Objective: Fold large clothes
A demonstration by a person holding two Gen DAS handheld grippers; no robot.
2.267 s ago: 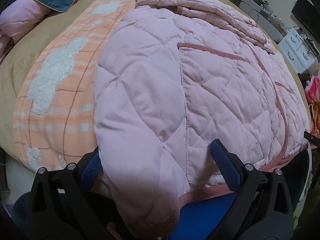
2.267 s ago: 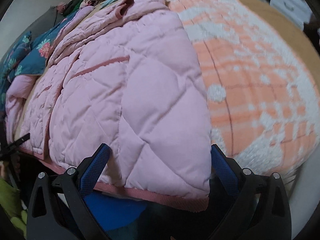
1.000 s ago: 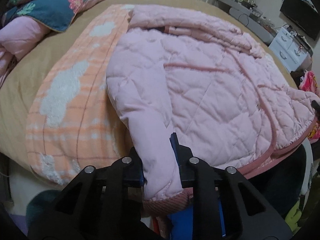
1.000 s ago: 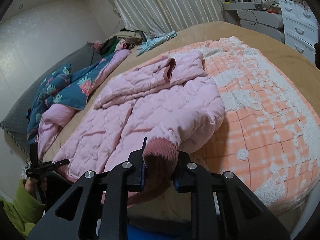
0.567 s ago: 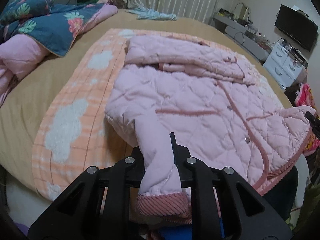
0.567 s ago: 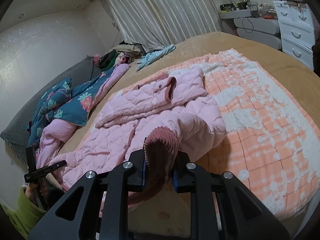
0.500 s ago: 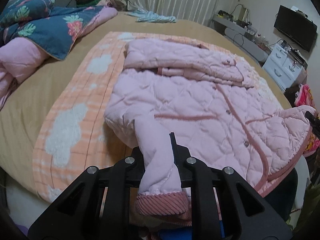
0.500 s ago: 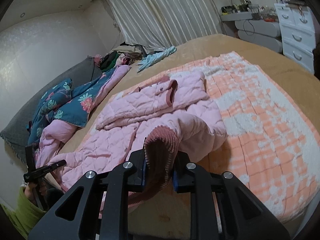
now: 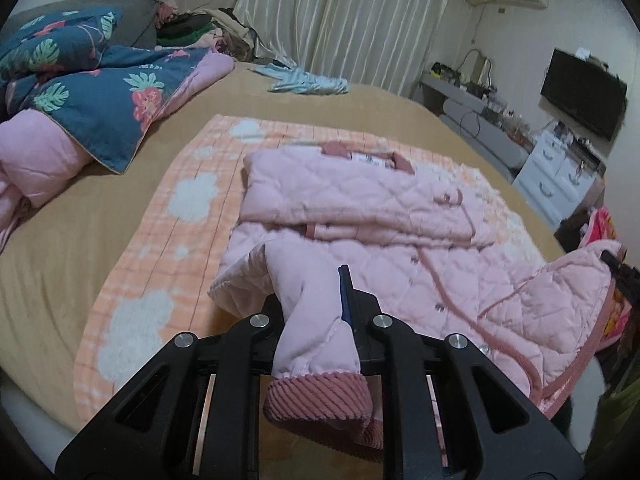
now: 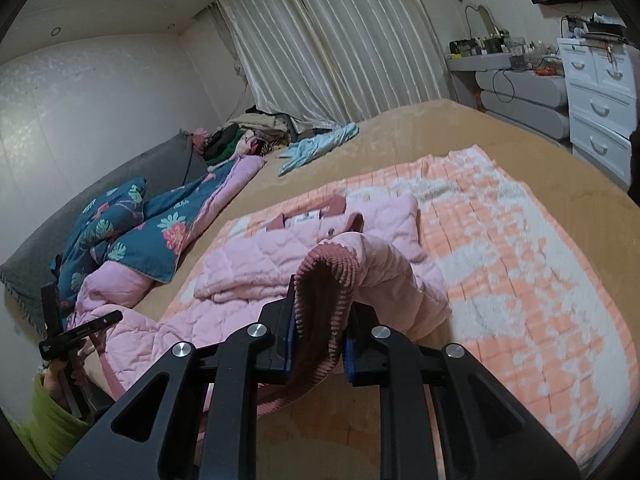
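The bed (image 9: 72, 248), under a tan cover, carries an orange-and-white plaid fleece blanket (image 9: 176, 216), and on that blanket lies the pink quilted jacket (image 9: 400, 240) I am folding. Its collar end is at the blanket's far edge, its hem toward me, so the long axis runs straight away from both grippers. The upper part is already doubled over across the chest.

My left gripper (image 9: 316, 312) is clamped on the hem corner at the jacket's left side; my right gripper (image 10: 320, 344) is pinched on the opposite hem corner, its ribbed dusty-rose trim (image 10: 324, 292) bunched between the blue pads. Both corners are raised off the blanket, and I judge neither hand is nearer the collar. The next move, I reckon, is forward along that axis, laying hem onto the folded top.

The shell is puffy, diamond-stitched and soft, likely to slump. The corduroy-like trim should grip well.
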